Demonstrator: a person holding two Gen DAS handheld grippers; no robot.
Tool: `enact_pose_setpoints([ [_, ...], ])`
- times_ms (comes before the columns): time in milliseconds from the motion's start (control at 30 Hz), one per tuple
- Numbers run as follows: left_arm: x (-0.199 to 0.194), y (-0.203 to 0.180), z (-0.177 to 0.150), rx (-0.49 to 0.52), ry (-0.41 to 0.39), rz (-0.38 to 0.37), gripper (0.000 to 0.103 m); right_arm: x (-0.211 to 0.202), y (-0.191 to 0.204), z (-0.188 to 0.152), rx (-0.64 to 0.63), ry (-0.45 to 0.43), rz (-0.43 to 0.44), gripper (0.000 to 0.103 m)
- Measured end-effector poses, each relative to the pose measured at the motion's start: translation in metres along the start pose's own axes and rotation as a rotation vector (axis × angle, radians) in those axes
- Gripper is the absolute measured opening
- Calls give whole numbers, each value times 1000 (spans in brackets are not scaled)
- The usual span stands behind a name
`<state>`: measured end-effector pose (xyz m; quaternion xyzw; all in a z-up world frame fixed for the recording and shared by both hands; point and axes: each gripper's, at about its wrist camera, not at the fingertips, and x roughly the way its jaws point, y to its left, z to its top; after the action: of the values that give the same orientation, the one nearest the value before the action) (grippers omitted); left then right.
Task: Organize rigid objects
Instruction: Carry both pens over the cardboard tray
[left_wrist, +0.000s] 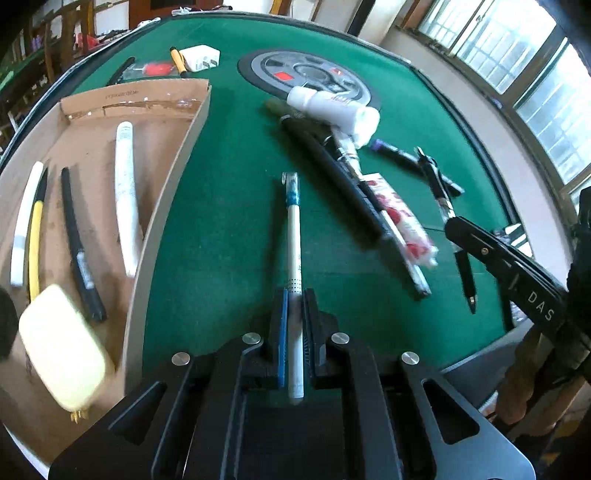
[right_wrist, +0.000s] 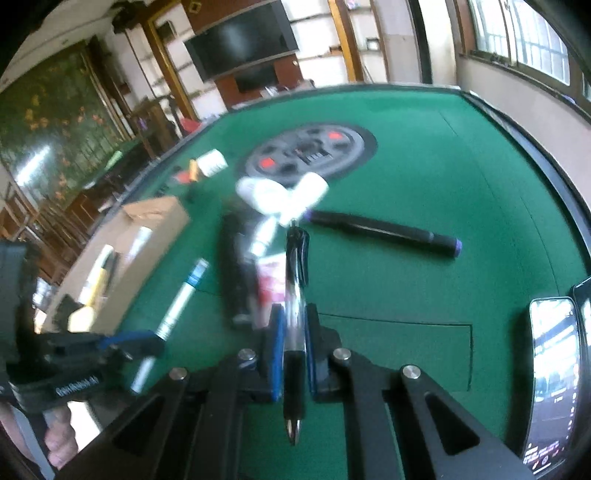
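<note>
The left gripper (left_wrist: 293, 314) pinches a white pen (left_wrist: 294, 236) over the green bench (left_wrist: 229, 206), beside the cardboard box (left_wrist: 177, 177); the right gripper (right_wrist: 295, 332) pinches a clear pen (right_wrist: 295, 288) near the pile.

Left claw (left_wrist: 293, 314) and right claw (right_wrist: 295, 332), both clamped tight, angled downward.

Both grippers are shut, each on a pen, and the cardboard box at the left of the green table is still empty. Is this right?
Not quite. The cardboard box is not empty: the left wrist view shows several pens and a pale yellow block already in it. The rest holds: the left gripper is shut on a white pen, the right gripper on a clear pen.
</note>
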<state>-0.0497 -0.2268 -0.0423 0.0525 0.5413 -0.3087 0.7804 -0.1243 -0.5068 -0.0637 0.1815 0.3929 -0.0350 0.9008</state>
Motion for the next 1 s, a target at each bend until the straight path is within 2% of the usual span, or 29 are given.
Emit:
enact_pose_setpoints([
  [233,-45,-1,-1,17,-129,62,7,-9,43,5,-54,-28,136,9],
  [300,-47,1,1,20,-140,76,7,-8,51,5,-67,-28,156,9],
  [533,-39,8,-9,27,-101,78,7,-1,68,3,-89,-11,167,9],
  [767,-5,5,-16,51,17,107,7,3,64,-4,-71,10,151,9],
  [1000,0,-7,-17,110,14,183,7,2,60,-7,-59,15,147,9],
])
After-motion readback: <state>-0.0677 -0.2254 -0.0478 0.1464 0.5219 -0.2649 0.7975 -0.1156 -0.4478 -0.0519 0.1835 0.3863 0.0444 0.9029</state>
